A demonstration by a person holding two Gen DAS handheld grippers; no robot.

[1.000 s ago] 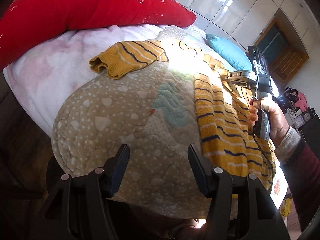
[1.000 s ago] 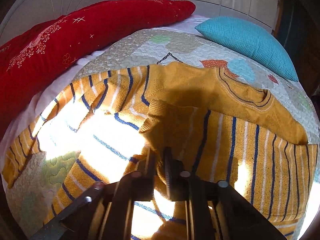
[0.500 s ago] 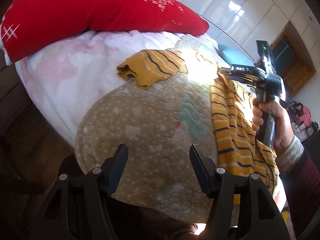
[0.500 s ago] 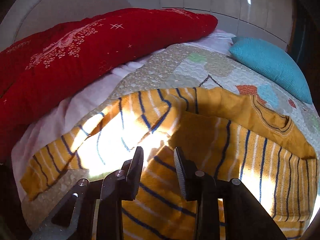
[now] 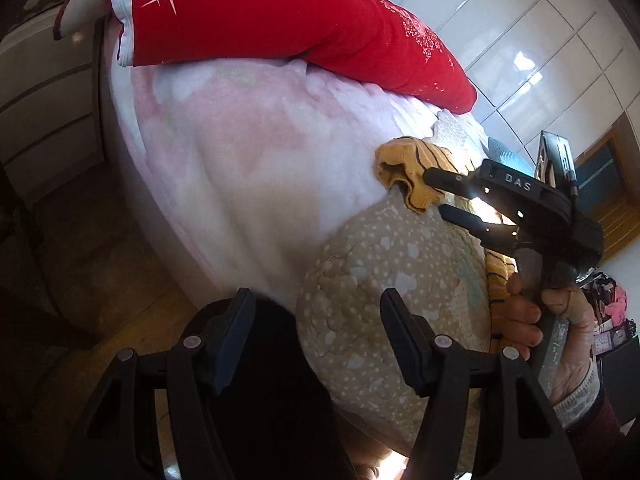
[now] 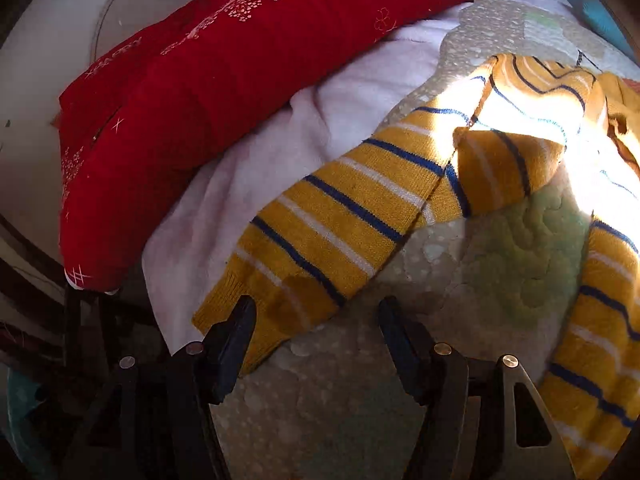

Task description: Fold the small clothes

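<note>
A small yellow sweater with blue and white stripes (image 6: 500, 160) lies on the quilted bed cover (image 6: 500, 248). Its one sleeve (image 6: 320, 232) stretches out toward the bed's edge, its cuff just ahead of my right gripper (image 6: 316, 320), which is open and empty above it. In the left wrist view the sleeve's cuff (image 5: 404, 172) shows beside the right gripper (image 5: 434, 194), open. My left gripper (image 5: 318, 320) is open and empty, off the bed's corner, away from the sweater.
A long red pillow (image 5: 280, 20) lies along the bed's far side on a pink-white blanket (image 5: 248, 152). A blue cushion (image 5: 508, 156) sits behind. The wooden floor (image 5: 80, 260) and drawers (image 5: 44, 112) lie left of the bed.
My right gripper has let go of the folded sleeve, opened wide and moved left to the other sleeve's cuff. My left gripper has swung left, off the bed's corner.
</note>
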